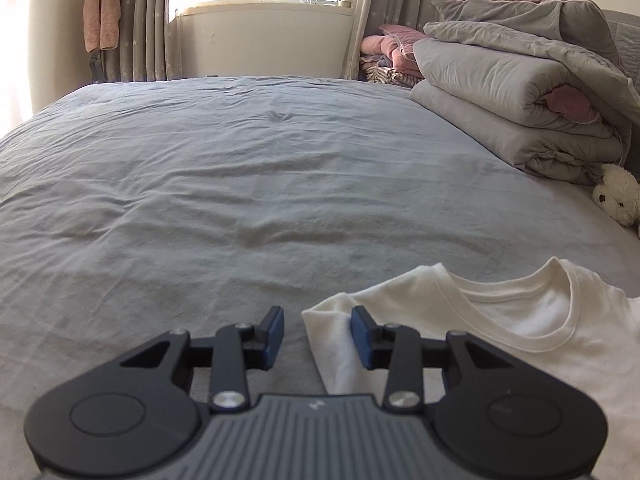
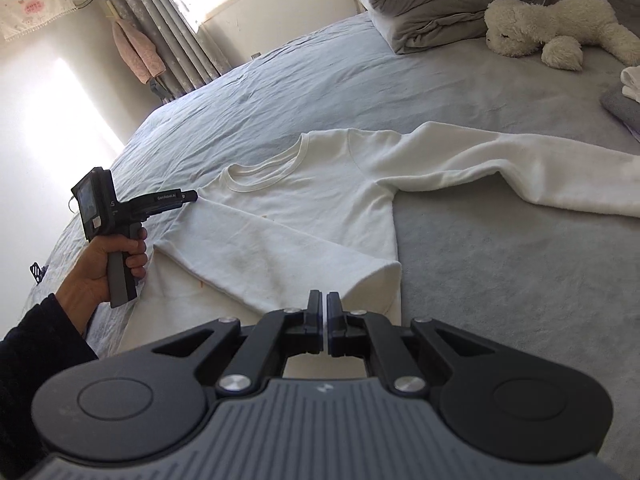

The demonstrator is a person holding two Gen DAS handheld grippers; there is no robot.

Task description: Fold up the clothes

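A white long-sleeved shirt (image 2: pixel 304 208) lies front-up on the grey bed (image 2: pixel 500 264), collar (image 2: pixel 272 168) toward the window. One sleeve is folded across the body (image 2: pixel 280 256); the other sleeve (image 2: pixel 520 168) stretches out to the right. My right gripper (image 2: pixel 324 300) is shut at the near edge of the folded sleeve, a thin strip of white fabric between its pads. My left gripper (image 1: pixel 318 320) is open at the shirt's (image 1: pixel 500 320) folded shoulder corner, the fabric edge lying between its fingers. A hand holds the left gripper (image 2: pixel 192 196) in the right wrist view.
Folded grey duvets (image 1: pixel 500 80) are stacked at the head of the bed, with a white plush toy (image 2: pixel 552 28) beside them. A small pile of folded clothes (image 2: pixel 624 100) sits at the right edge. Wrinkled grey sheet (image 1: pixel 240 180) spreads toward the window and curtains.
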